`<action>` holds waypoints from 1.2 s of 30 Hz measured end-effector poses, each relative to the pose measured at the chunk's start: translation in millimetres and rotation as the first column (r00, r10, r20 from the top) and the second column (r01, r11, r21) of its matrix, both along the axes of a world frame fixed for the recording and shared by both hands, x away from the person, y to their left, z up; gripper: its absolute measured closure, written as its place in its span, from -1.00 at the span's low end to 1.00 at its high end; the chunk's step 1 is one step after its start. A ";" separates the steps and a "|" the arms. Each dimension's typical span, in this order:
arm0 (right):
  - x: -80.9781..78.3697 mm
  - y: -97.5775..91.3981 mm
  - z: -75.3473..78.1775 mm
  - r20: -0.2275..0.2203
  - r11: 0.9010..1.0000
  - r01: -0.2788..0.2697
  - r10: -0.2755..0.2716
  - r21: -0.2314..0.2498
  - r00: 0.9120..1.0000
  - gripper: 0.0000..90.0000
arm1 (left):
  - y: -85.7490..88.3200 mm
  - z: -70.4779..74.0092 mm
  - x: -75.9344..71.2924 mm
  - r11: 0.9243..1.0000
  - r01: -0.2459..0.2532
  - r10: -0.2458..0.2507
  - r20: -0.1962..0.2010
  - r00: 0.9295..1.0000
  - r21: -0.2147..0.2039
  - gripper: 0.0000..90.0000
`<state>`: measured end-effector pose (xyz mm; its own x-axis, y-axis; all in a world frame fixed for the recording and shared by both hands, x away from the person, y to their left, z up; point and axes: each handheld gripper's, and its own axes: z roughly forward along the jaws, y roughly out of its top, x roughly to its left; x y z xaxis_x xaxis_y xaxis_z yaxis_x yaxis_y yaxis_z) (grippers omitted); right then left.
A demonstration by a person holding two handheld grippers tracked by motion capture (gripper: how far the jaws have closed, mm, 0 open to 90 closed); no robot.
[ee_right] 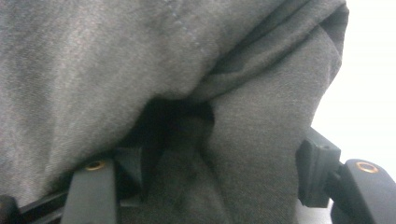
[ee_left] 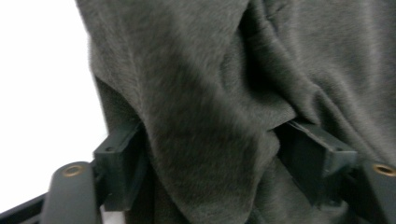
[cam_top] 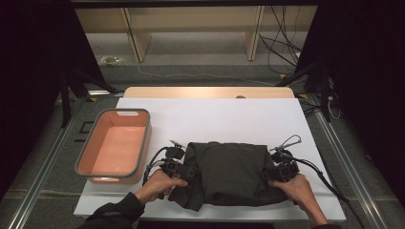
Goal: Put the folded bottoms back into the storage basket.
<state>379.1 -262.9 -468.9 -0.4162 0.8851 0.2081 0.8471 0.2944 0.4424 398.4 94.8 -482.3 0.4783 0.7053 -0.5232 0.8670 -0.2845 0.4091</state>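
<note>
A dark grey-green garment (cam_top: 224, 172) lies folded in a rough rectangle on the white table top (cam_top: 215, 114), near the front edge. My left gripper (cam_top: 184, 171) is at its left edge, held by a hand. In the left gripper view a thick fold of the garment (ee_left: 205, 116) hangs between the jaws of my left gripper (ee_left: 210, 149), which stand wide apart. My right gripper (cam_top: 274, 171) is at the garment's right edge. In the right gripper view the bunched garment (ee_right: 140, 70) lies between the spread jaws of my right gripper (ee_right: 219, 158).
An orange tub with a grey rim (cam_top: 143, 143) stands at the table's left side, nothing visible inside. Black cables (cam_top: 329, 183) trail from the grippers. Beyond the table's far edge are wooden shelf legs (cam_top: 138, 43) and loose wires on the floor.
</note>
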 end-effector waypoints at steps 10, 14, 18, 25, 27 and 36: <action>-3.1 14.4 0.6 0.010 0.999 -0.038 0.038 -0.003 0.999 0.39 | -5.1 -6.4 0.8 1.000 0.023 -0.022 0.021 1.000 -0.019 0.53; -3.0 15.7 0.2 0.025 0.999 -0.032 0.031 0.007 0.999 0.73 | -4.8 -5.1 0.3 0.999 0.021 -0.020 0.028 0.999 -0.042 0.78; -5.2 15.3 3.6 0.065 1.000 -0.027 0.026 0.011 0.998 0.83 | -4.1 -0.4 -1.1 0.997 0.035 -0.032 0.059 0.998 -0.064 0.84; -7.4 17.9 13.2 0.137 1.000 -0.025 0.023 0.008 0.990 0.85 | -1.5 9.5 -2.9 0.994 0.041 -0.030 0.104 0.994 -0.104 0.85; -8.3 17.2 16.7 0.160 1.000 -0.020 0.017 0.019 0.987 0.85 | -1.3 14.0 -3.5 0.993 0.048 -0.034 0.128 0.991 -0.108 0.85; -8.1 16.5 23.5 0.205 1.000 -0.006 -0.001 0.031 0.979 0.86 | -0.5 19.8 -1.4 0.992 0.059 -0.042 0.151 0.988 -0.114 0.85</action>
<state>371.0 -246.3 -445.3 -0.4550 0.8785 0.1456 0.7370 0.2797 0.6153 397.0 94.3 -462.5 0.5902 0.6159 -0.5218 0.7800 -0.2687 0.5651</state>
